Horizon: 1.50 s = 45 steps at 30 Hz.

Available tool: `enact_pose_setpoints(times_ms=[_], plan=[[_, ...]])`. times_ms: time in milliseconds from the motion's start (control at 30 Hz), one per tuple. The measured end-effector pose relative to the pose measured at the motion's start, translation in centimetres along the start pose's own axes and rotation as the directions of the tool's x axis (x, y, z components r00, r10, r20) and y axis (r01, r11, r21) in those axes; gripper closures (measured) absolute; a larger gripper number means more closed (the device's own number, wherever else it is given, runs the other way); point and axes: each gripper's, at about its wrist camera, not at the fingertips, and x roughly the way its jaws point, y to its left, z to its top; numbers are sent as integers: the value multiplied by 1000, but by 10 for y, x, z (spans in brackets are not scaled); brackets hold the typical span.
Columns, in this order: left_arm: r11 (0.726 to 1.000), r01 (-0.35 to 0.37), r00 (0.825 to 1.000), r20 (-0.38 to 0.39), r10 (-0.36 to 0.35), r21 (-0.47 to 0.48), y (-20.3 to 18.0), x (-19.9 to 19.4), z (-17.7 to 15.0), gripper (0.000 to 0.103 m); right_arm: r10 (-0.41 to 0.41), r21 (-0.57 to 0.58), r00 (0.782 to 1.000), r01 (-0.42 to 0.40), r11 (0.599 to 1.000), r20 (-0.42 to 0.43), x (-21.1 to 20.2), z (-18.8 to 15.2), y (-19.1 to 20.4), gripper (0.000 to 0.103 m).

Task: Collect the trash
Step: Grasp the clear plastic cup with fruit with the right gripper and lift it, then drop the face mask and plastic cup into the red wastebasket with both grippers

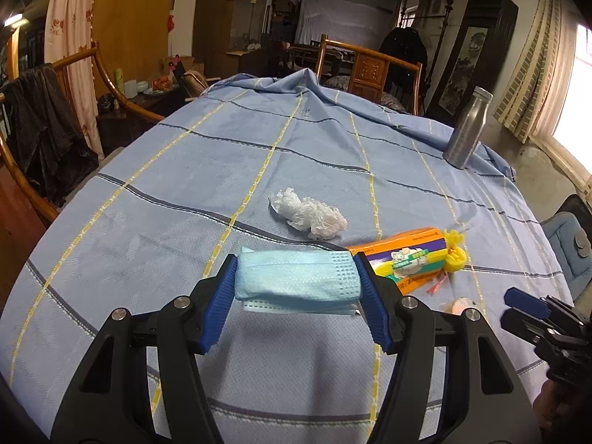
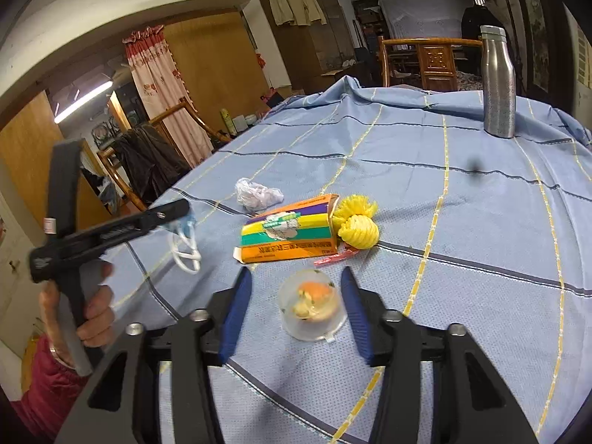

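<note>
My left gripper is shut on a folded light-blue face mask and holds it just above the table; in the right wrist view the mask's white ear loops hang below the left gripper. My right gripper is open, its blue pads either side of a small clear plastic cup holding orange food scraps. A crumpled clear plastic wrap lies ahead of the mask. An orange and purple carton lies on its side next to a yellow yarn ball.
A blue checked cloth covers the table. A steel bottle stands at the far right edge. Wooden chairs stand at the far end and left side. A small red wrapper lies by the carton.
</note>
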Motion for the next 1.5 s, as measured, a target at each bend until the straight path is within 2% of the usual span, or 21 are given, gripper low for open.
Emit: enact_pose_setpoints(times_ms=[33, 67, 167, 200, 233, 267, 333, 433, 600, 700, 767, 833, 967, 1100, 1300, 1500], plan=[[1000, -2, 1000, 5, 2, 1, -1, -4, -1, 41, 4, 1, 1000, -4, 1000, -14, 3, -1, 0, 75], [1000, -1, 1000, 9, 1, 1, -2, -7, -2, 42, 12, 3, 1000, -12, 1000, -27, 5, -2, -1, 78], [1000, -1, 1000, 22, 1, 2, -5, -18, -7, 41, 3, -31, 999, -4, 1000, -53, 7, -4, 3, 76], [1000, -3, 1000, 26, 3, 2, -5, -20, -8, 42, -2, -33, 998, 0, 999, -62, 8, -4, 3, 62], [1000, -3, 1000, 29, 3, 1, -5, -23, -9, 42, -14, -22, 999, 13, 1000, -52, 6, -4, 2, 44], [1000, -1, 999, 32, 2, -1, -5, -25, -11, 42, -33, -21, 999, 32, 999, -30, 4, -3, 0, 39], [1000, 1, 999, 34, -1, -6, -3, -28, -12, 42, -70, -32, 997, 70, 997, -20, 4, -3, -1, 38], [1000, 1, 999, 36, -1, -6, 0, -30, -15, 42, -85, 1, 995, 86, 996, -52, 12, -3, -11, 38], [1000, 6, 1000, 25, -5, -21, 9, -29, -21, 42, -41, -22, 992, 39, 999, -118, 31, -6, -2, 31], [999, 6, 1000, 22, -5, -36, 16, -30, -24, 42, -78, -77, 989, 68, 995, -128, 40, -5, 10, 31], [999, 4, 1000, 23, -3, -46, 21, -33, -25, 42, -79, -92, 982, 64, 994, -173, 51, -4, 13, 31], [999, 0, 1000, 26, 1, -52, 25, -36, -25, 42, -70, -66, 981, 59, 996, -179, 52, -4, 9, 56], [998, -22, 999, 37, 24, -53, 29, -49, -29, 42, -15, -48, 996, 11, 999, -84, 30, -3, 9, 56], [997, -58, 997, 45, 61, -60, 35, -69, -36, 42, 65, -26, 998, -66, 997, -21, 11, -1, 11, 56], [988, -130, 989, 55, 135, -89, 49, -102, -54, 42, 123, -20, 992, -123, 992, 19, -4, 2, 15, 56], [969, -191, 976, 75, 205, -158, 73, -144, -79, 42, 186, -21, 982, -185, 982, 41, -14, 0, 25, 56]])
